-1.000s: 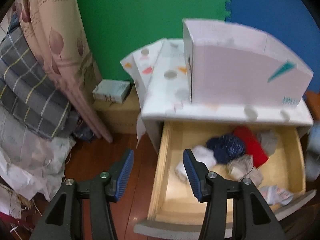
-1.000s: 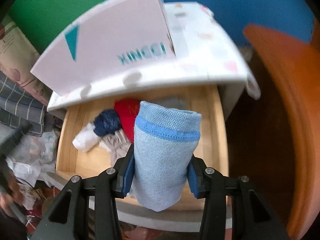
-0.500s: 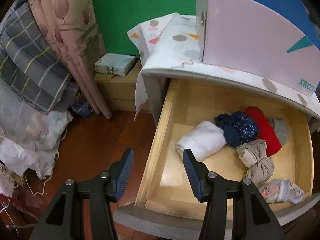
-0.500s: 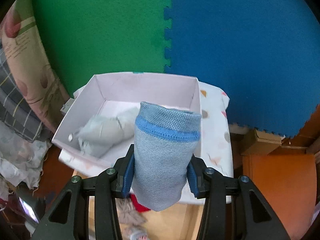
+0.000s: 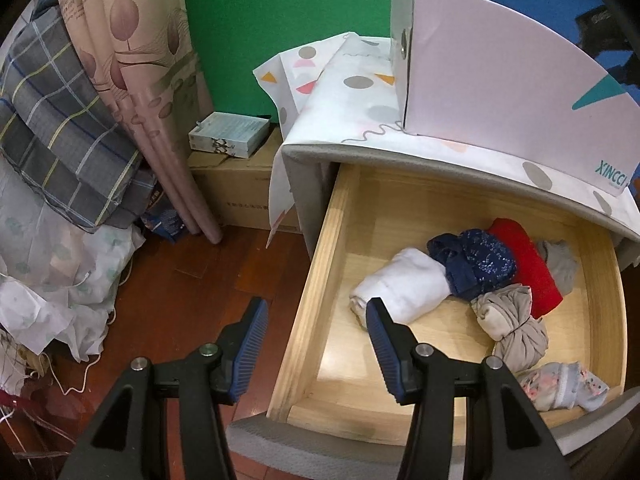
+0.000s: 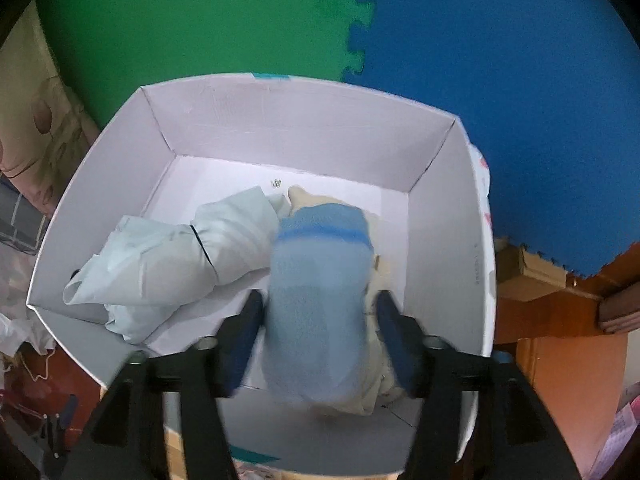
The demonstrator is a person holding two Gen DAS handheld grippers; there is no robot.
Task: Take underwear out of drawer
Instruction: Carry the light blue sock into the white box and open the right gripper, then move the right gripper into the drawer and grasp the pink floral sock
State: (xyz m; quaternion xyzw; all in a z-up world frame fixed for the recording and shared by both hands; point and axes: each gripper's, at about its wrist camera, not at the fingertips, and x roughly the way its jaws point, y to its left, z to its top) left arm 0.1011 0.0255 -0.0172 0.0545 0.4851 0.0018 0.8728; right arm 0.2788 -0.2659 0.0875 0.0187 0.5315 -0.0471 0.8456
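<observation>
- The right tool [image 6: 318, 340] has just been opening over the white box [image 6: 440, 184]; its jaws now stand apart, and the blue underwear roll [image 6: 318, 300] — blurred, between them — drops free inside, near the box's front edge.
- The left tool [image 5: 316, 344] hangs parted and empty over the drawer [image 5: 316, 304] — six bundles remain inside.
- One more piece is out.

Both fisheye views bend hard at the rims, with black corners and curved straight edges. Indoor light is even and moderately bright, casting soft shadows inside the wooden drawer [image 5: 404, 216]. The left wrist view is sharp. In the right wrist view, the blue rolled underwear [image 6: 320, 300] and the right claw [image 6: 320, 344] are smeared by motion blur, while the white box [image 6: 312, 128] stays fairly crisp.
</observation>
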